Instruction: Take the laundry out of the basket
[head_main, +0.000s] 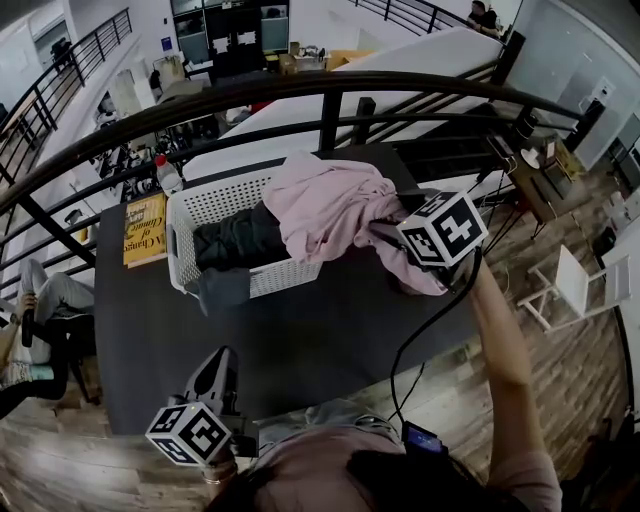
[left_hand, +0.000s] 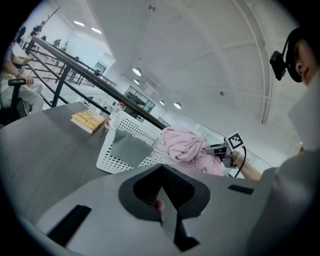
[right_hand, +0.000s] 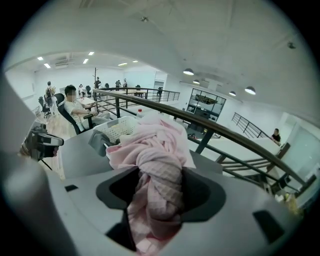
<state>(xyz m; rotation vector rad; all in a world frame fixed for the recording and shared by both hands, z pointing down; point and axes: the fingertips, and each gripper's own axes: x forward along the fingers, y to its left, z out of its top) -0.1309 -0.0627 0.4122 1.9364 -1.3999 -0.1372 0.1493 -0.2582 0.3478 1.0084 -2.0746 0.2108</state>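
Note:
A white perforated basket (head_main: 215, 205) stands on the dark table (head_main: 300, 345). A pink garment (head_main: 330, 205) is lifted out over its right end, bunched and twisted between my right gripper's (head_main: 398, 232) jaws, which are shut on it; in the right gripper view the pink garment (right_hand: 157, 175) fills the gap. A dark garment (head_main: 235, 240) lies inside the basket, and a grey cloth (head_main: 222, 288) hangs over its near wall. My left gripper (head_main: 218, 378) hovers at the table's near left edge, away from the basket, its jaws together and holding nothing.
A yellow book (head_main: 146, 230) and a red-capped bottle (head_main: 167, 175) sit left of the basket. A dark railing (head_main: 330, 100) curves behind the table. A black cable (head_main: 430, 320) hangs from the right gripper. A person (head_main: 40, 300) sits at the far left.

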